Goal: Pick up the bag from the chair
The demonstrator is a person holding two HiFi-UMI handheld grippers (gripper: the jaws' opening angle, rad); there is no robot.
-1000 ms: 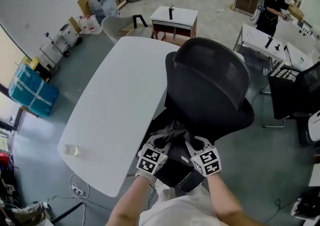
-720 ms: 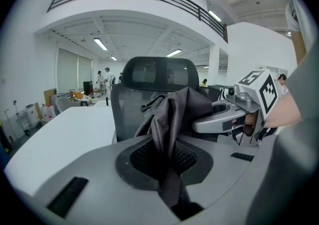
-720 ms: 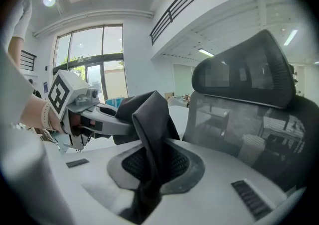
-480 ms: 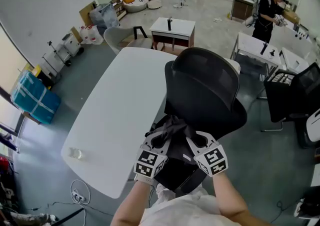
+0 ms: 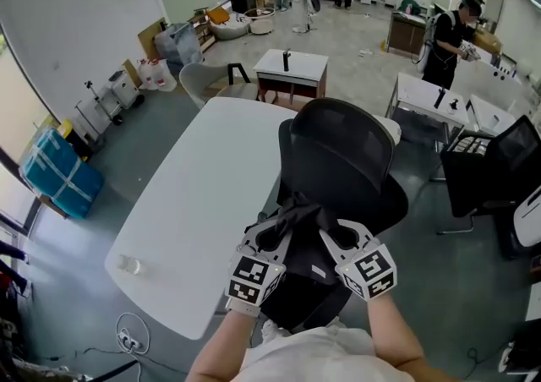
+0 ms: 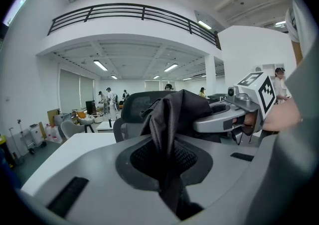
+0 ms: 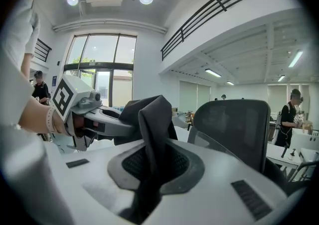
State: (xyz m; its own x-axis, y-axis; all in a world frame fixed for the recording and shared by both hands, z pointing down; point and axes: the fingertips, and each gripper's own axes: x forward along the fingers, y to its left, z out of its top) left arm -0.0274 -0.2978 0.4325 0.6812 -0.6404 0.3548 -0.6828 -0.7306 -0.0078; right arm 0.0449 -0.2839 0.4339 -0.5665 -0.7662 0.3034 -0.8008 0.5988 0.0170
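A black fabric bag (image 5: 297, 283) hangs in front of the black mesh office chair (image 5: 340, 156), close to the person's body. My left gripper (image 5: 283, 224) and my right gripper (image 5: 323, 224) sit side by side at the bag's bunched top. In the left gripper view, my left gripper (image 6: 167, 162) is shut on a fold of the bag (image 6: 172, 117), with the right gripper (image 6: 224, 119) just beyond. In the right gripper view, my right gripper (image 7: 152, 167) is shut on the bag (image 7: 152, 119), and the left gripper (image 7: 97, 119) is beside it. The chair seat is hidden under the bag.
A long white table (image 5: 190, 194) stands left of the chair, with a small clear cup (image 5: 128, 264) near its front end. Desks, a second chair (image 5: 486, 169) and several people fill the room's far and right sides. Blue crates (image 5: 52, 171) stand at the left wall.
Both grippers keep their hold on the bag's top. The view has tipped up, and the chair back now sits lower and slightly smaller in the head view.
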